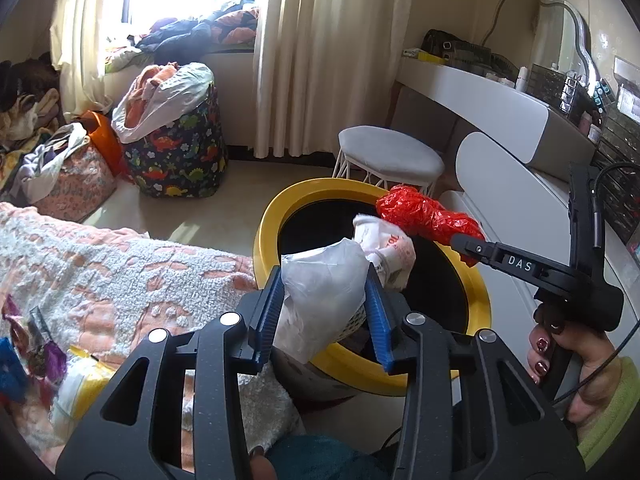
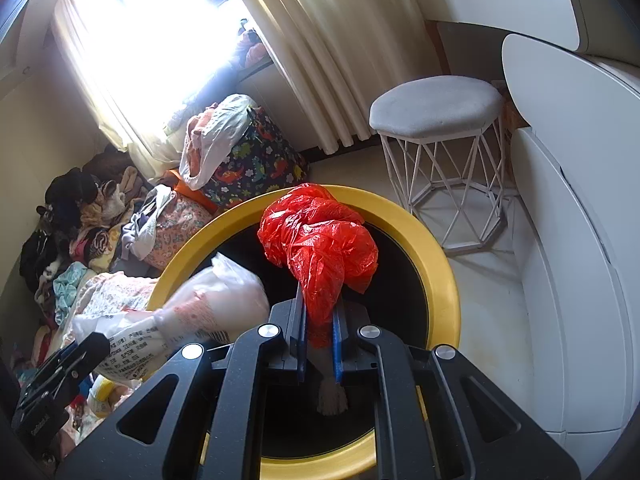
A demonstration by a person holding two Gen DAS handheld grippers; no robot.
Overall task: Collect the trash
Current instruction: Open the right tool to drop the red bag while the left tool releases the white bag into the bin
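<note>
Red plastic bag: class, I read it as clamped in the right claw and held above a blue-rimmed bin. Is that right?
Not quite. The red plastic bag is clamped in the right claw, but the bin has a yellow rim, not blue. The right wrist view shows it.

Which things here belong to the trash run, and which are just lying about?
Job:
- yellow bin
- red plastic bag, clamped in right gripper
- white plastic bag, clamped in left gripper

Lying about:
- grey stool
- dinosaur-print bag
- clothes pile
- bedspread
</note>
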